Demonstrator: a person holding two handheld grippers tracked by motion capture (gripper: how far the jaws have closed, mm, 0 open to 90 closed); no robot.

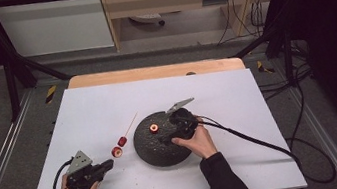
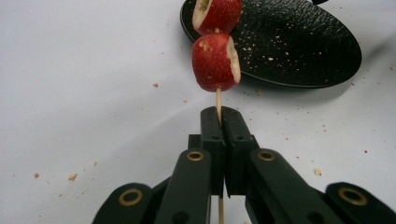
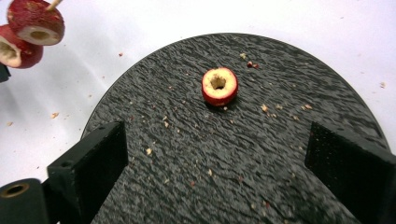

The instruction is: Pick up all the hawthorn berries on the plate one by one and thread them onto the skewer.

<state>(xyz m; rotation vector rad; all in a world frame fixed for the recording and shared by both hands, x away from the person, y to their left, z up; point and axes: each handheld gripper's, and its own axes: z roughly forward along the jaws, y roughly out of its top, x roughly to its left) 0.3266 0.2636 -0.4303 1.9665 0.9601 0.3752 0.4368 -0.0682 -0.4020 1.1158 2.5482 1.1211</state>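
left gripper [image 1: 101,169] at near left of the white table [image 1: 88,111], jaws closed tight on a thin wooden skewer [image 2: 218,99] with two red fruit pieces [image 2: 215,61] threaded on it. right gripper [image 3: 215,154] over the black plate [image 1: 152,150], jaws wide apart, nothing between them. one cored red fruit piece [image 3: 219,86] lies on the plate, far of the right jaws, not touched

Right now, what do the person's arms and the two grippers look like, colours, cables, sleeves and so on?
Both forearms wear dark long sleeves. The left gripper and right gripper are black handheld units, each topped by a grey three-cornered plate and trailing a black cable. In the left gripper view, the jaws are matte black blocks on black link arms with brass-coloured pivot rings.
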